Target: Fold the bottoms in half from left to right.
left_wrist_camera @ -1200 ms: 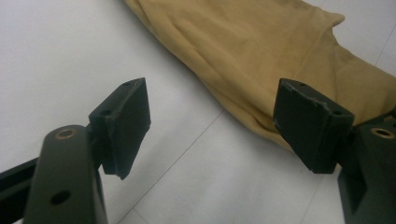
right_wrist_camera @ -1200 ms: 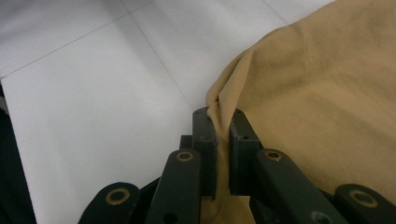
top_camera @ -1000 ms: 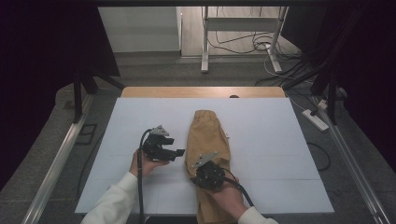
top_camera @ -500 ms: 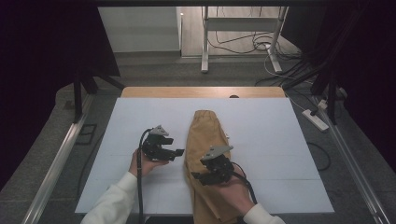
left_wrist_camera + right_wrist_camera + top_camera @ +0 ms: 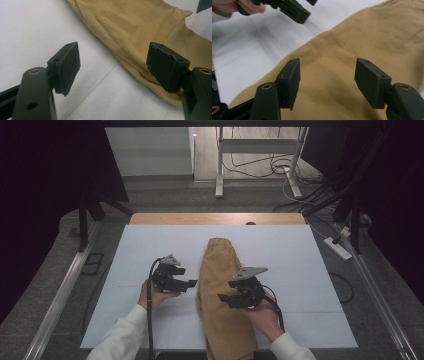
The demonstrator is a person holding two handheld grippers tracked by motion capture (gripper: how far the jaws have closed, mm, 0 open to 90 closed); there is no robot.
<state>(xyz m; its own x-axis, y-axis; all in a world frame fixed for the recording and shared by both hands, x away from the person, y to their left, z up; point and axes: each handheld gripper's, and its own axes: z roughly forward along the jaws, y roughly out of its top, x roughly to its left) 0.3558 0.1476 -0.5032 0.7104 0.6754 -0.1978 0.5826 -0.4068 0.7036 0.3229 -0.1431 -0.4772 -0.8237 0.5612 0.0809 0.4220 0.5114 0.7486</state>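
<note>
A tan pair of trousers (image 5: 220, 285) lies folded lengthwise down the middle of the white table (image 5: 300, 265), its near end hanging over the front edge. My left gripper (image 5: 192, 282) hovers open just left of the cloth; in the left gripper view its jaws straddle the bare table and the trousers' (image 5: 140, 32) edge. My right gripper (image 5: 222, 298) is open above the cloth's right side, pointing left; the right gripper view has the tan cloth (image 5: 352, 47) under its spread jaws and the left gripper (image 5: 289, 8) at the top.
The white table top has a wooden strip (image 5: 215, 218) along its far edge. A metal stand (image 5: 260, 150) and cables (image 5: 280, 167) lie on the floor beyond. A power strip (image 5: 338, 248) sits on the floor at right. Metal rails (image 5: 60, 295) flank the table.
My right gripper has lifted off the trousers and moved right and a little farther away, turning to point left. The left gripper has barely shifted.
</note>
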